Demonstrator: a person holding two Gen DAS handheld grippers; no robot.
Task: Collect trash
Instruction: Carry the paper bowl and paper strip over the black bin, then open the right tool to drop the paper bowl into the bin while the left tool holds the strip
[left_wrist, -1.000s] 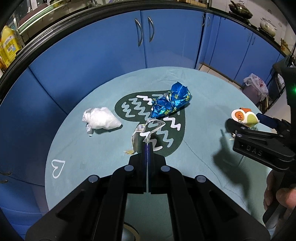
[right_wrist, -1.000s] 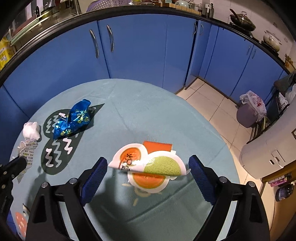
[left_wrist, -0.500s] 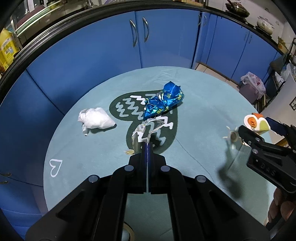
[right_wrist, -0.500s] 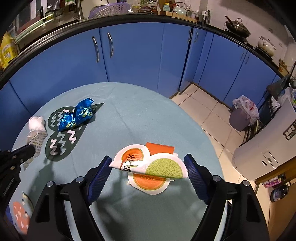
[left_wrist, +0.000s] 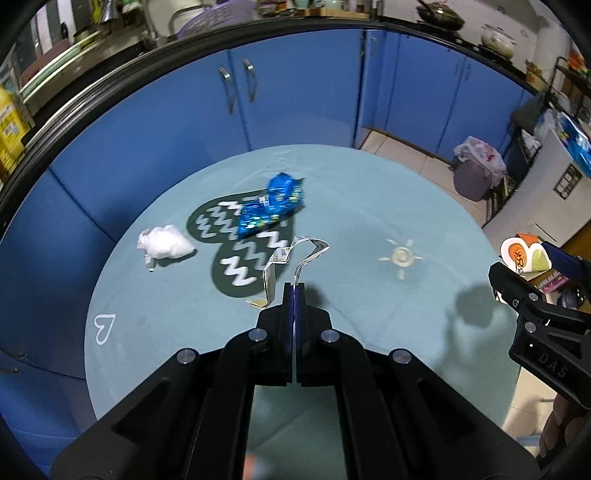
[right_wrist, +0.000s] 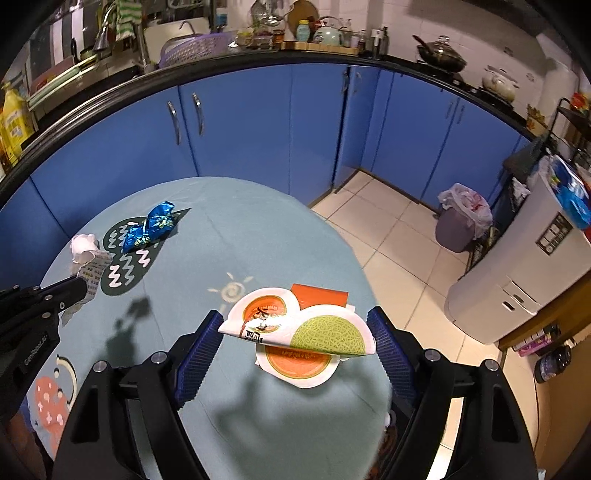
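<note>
The right wrist view alone takes in the kitchen floor and the lined trash bin (right_wrist: 458, 221) by the blue cabinets; the left wrist view alone shows the white crumpled tissue (left_wrist: 164, 243) plainly. The left tool (left_wrist: 294, 291) is pressed together on a thin curled paper strip (left_wrist: 291, 258), lifted above the round tabletop (left_wrist: 369, 206). The right tool (right_wrist: 295, 325) stands wide apart, with the melon-print wrapper (right_wrist: 299, 328) spanning its 2 blue pads. The blue foil wrapper (left_wrist: 271, 208) lies on the tabletop's dark heart.
</note>
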